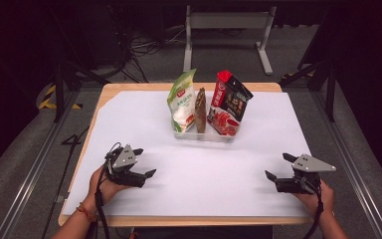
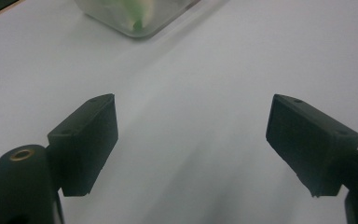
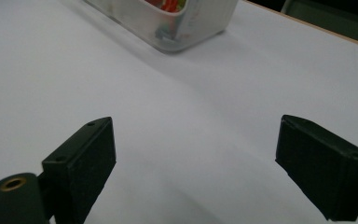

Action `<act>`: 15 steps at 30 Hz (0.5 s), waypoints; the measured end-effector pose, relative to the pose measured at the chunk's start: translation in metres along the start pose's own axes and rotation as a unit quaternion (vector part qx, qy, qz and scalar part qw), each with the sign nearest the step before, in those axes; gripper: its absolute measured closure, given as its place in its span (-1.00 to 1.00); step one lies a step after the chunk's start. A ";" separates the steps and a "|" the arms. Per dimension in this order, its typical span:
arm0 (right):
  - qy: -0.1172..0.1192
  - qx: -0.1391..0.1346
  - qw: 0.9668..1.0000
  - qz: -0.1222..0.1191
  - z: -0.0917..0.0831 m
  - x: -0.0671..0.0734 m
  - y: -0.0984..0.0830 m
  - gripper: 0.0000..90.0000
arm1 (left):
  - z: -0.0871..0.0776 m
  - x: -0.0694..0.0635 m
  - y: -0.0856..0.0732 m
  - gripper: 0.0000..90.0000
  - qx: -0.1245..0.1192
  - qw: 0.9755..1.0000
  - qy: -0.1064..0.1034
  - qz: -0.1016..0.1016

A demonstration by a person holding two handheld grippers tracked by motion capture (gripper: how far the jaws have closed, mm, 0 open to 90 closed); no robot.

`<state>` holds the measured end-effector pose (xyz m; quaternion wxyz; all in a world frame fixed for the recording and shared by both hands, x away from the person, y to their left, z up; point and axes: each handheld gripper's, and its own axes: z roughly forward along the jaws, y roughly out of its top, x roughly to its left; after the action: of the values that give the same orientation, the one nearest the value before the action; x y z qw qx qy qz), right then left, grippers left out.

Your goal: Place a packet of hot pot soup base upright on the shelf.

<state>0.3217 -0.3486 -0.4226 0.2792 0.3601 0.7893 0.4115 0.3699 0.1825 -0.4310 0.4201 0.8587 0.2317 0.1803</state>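
Observation:
A clear plastic bin point(image 1: 202, 135) stands at the middle back of the white sheet point(image 1: 199, 169). Three snack bags stand upright in it: a green-and-white bag point(image 1: 181, 99), a thin brown bag point(image 1: 200, 109) and a red-and-black bag point(image 1: 229, 102). My left gripper point(image 1: 145, 162) rests low at the front left, open, with nothing between its jaws point(image 2: 191, 144). At the front right my right gripper point(image 1: 277, 166) is open too and holds nothing point(image 3: 196, 163). A corner of the bin point(image 2: 135, 18) lies ahead in the left gripper view, and the bin's other corner point(image 3: 177, 28) in the right gripper view.
The sheet covers most of a wooden table point(image 1: 129, 87). Behind the table stands a white metal frame point(image 1: 226, 30). Cables lie on the grey floor point(image 1: 134, 47), and dark stand legs rise at both sides.

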 end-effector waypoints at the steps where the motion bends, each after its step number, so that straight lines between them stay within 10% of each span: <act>1: -0.003 -0.003 1.000 0.005 -0.002 -0.001 -0.002 -0.72 | 0.000 0.000 0.000 -0.61 0.000 1.000 0.000 0.001; 15: -0.041 -0.023 0.998 0.035 -0.023 -0.012 -0.022 -0.72 | 0.003 -0.002 -0.001 -0.62 -0.005 1.000 -0.012 0.011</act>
<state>0.3043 -0.3776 -0.4276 0.3047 0.3980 0.7543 0.4240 0.3694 0.1801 -0.4334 0.4249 0.8612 0.2168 0.1755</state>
